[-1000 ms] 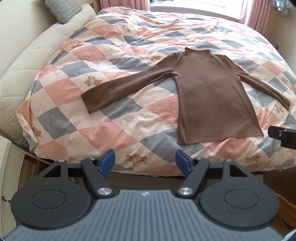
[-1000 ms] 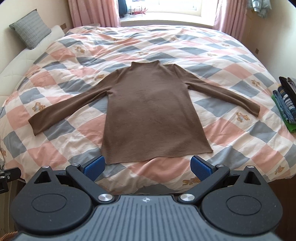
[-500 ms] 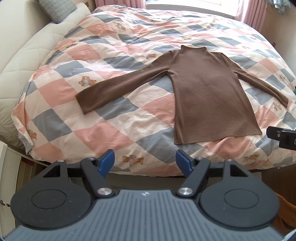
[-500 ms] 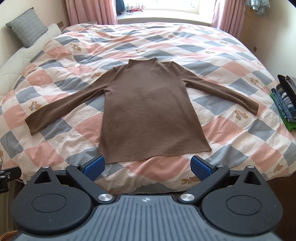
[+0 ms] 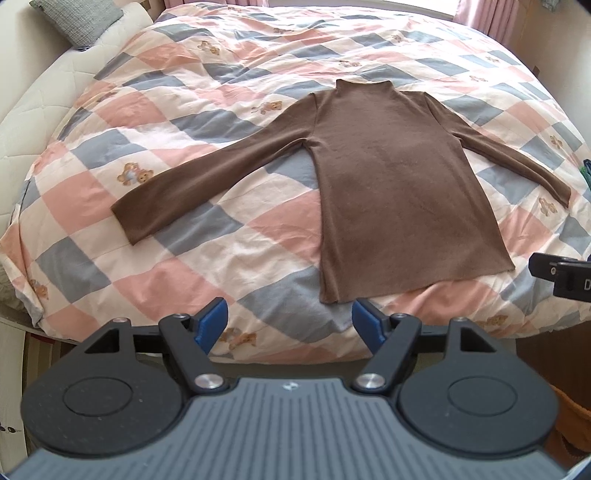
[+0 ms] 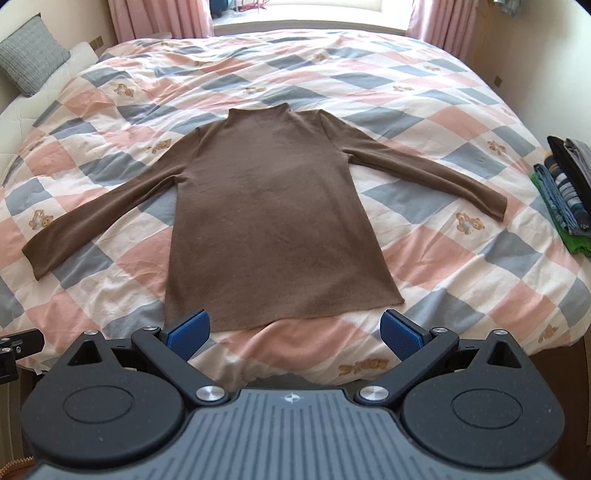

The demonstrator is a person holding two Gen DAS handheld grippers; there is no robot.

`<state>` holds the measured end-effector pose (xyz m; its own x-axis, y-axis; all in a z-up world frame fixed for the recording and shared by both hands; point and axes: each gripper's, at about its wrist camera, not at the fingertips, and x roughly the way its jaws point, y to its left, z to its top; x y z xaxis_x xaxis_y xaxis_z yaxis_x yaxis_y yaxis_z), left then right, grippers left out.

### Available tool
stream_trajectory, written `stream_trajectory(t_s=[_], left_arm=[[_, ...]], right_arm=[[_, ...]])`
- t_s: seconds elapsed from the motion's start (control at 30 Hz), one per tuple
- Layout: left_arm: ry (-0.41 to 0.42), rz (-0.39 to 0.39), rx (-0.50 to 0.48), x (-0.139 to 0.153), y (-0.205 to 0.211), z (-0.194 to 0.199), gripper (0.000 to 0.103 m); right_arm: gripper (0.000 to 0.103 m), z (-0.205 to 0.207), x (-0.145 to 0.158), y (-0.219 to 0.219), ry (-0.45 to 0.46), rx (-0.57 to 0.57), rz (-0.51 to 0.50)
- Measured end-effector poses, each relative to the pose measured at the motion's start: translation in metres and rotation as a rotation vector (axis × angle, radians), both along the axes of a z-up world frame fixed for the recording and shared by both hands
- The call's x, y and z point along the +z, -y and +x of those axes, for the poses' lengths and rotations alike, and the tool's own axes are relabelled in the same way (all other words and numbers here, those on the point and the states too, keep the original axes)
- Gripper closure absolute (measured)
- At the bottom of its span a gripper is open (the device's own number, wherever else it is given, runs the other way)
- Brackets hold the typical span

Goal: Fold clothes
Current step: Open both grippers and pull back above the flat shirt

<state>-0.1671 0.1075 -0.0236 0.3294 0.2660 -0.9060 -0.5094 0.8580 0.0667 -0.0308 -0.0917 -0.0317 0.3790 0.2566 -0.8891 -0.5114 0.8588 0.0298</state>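
A brown long-sleeved turtleneck top (image 5: 391,192) lies flat on the bed, collar far, hem near, both sleeves spread out; it also shows in the right wrist view (image 6: 273,221). My left gripper (image 5: 290,323) is open and empty, just short of the hem's left corner. My right gripper (image 6: 293,328) is open and empty, over the bed's near edge at the middle of the hem. The right gripper's edge (image 5: 561,275) shows at the right of the left wrist view.
The bed has a pink, grey and white checked quilt (image 6: 461,258) with bear prints. A stack of folded clothes (image 6: 565,192) sits at the bed's right edge. A grey pillow (image 6: 31,55) lies at the far left. Pink curtains (image 6: 159,18) hang at the window behind.
Both grippers have moved forward toward the bed and the top's hem. Both stay open. The top has not moved.
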Motion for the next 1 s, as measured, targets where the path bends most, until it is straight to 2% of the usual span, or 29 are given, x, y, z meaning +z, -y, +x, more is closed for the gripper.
stream_trajectory(t_s=[0.2,0.47,0.77,1.0], left_arm=[[-0.015,-0.006,0.008,-0.006,0.005,0.045,0.031],[-0.034,-0.041,0.05,-0.021,0.027,0.113,0.027],[-0.016,-0.161,0.274,-0.072,-0.01,0.106,0.025],[-0.001,-0.256,0.453,-0.113,-0.04,0.099,0.025]], right_arm=[[0.002,0.042,-0.006,0.003,-0.017,0.016,-0.01],[0.002,0.123,-0.021,0.016,-0.061,0.063,-0.034],[0.002,0.186,-0.063,0.029,-0.156,0.114,-0.068],[0.002,0.196,-0.107,0.013,-0.235,0.151,-0.091]])
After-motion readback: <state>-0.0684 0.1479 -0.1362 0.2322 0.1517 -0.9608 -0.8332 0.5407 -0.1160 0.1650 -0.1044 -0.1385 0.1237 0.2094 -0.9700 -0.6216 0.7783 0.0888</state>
